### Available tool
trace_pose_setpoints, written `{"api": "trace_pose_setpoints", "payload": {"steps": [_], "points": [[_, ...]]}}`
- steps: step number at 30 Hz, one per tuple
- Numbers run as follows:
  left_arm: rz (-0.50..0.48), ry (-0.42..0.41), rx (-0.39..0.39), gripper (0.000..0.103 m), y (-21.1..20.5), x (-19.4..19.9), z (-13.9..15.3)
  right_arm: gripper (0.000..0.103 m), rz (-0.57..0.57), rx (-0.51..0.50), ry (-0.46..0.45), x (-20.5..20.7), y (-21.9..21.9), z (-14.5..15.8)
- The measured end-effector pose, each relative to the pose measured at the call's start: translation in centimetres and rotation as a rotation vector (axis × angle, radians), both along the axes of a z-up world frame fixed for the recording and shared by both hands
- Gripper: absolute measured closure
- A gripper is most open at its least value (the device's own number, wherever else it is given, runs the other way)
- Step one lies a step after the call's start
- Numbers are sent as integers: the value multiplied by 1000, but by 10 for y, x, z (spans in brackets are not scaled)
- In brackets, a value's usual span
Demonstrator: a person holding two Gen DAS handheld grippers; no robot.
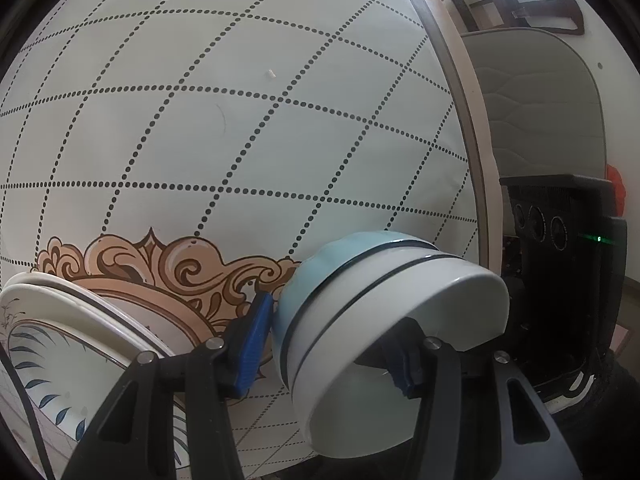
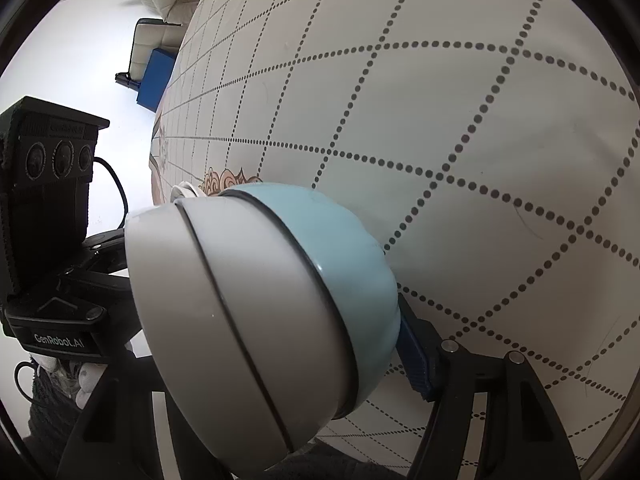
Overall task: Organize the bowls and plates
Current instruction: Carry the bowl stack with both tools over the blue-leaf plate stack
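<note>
Stack of nested bowls (image 1: 384,320): a blue one, then white ones ringed in dark, held tipped on edge above the bench (image 1: 240,100).

My left tongs (image 1: 332,356) grip the stack: one blue pad lies against the blue bowl's outer wall, the other reaches inside the white bowl's mouth at lower right of the left view.

My right tongs (image 2: 256,360) straddle the same stack from the opposite side. A blue pad (image 2: 416,356) sits at the blue bowl's base; the other finger is hidden, so I cannot tell whether they press.

Plates (image 1: 60,320) lie stacked at lower left, just beside the bowls.

Judgement: the stack axis points toward the bench, blue base leading; the left tongs carry it.
</note>
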State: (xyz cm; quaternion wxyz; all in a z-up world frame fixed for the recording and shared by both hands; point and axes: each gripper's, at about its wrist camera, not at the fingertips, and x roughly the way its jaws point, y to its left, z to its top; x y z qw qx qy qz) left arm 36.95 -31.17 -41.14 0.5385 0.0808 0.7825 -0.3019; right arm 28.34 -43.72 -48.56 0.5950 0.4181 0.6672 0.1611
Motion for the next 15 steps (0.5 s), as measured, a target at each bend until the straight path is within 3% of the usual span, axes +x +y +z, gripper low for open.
{"api": "trace_pose_setpoints", "payload": {"steps": [15], "points": [[16,-48,7,54,6,13,22,32,11,33,-26,10,-1,20]]}}
